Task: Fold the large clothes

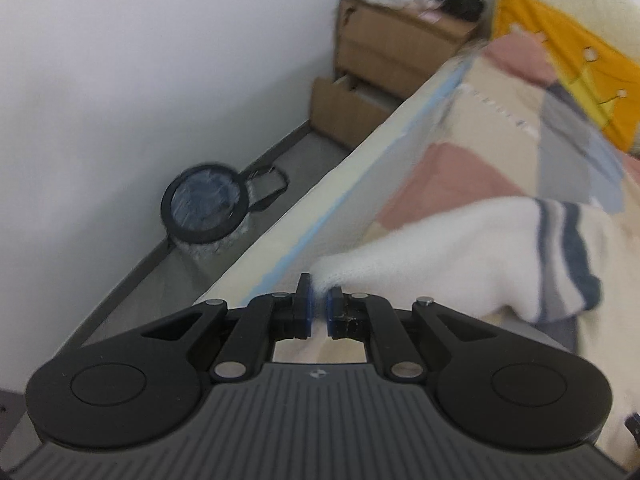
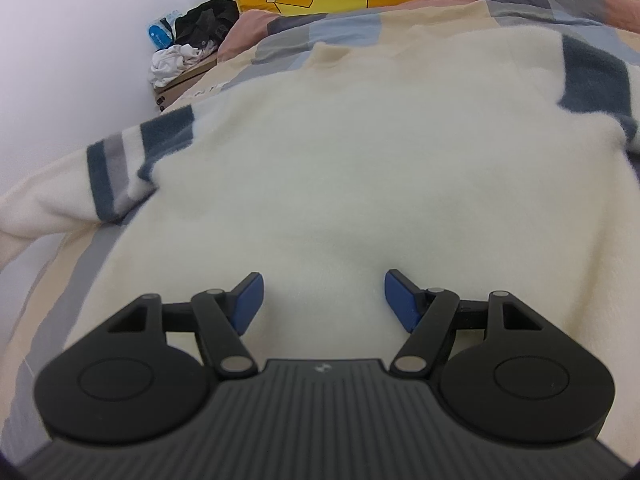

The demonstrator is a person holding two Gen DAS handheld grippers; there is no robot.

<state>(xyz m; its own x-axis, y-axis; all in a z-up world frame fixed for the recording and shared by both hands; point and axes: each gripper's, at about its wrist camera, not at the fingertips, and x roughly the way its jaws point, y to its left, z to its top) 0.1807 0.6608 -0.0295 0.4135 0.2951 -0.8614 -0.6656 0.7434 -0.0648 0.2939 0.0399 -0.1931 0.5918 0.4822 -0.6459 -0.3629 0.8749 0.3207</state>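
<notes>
Fuzzy knitted sweater (image 2: 340, 152) on smooth cotton bedcover (image 2: 352, 30); matt black plastic tool (image 2: 323, 300).

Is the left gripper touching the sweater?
Touching. In the left wrist view the left gripper has its jaws nearly shut on a corner of the white sweater, which runs into the narrow gap between the blue pads.

White wall (image 1: 120, 60), grey floor (image 1: 168, 280), bed (image 1: 460, 168)
</notes>
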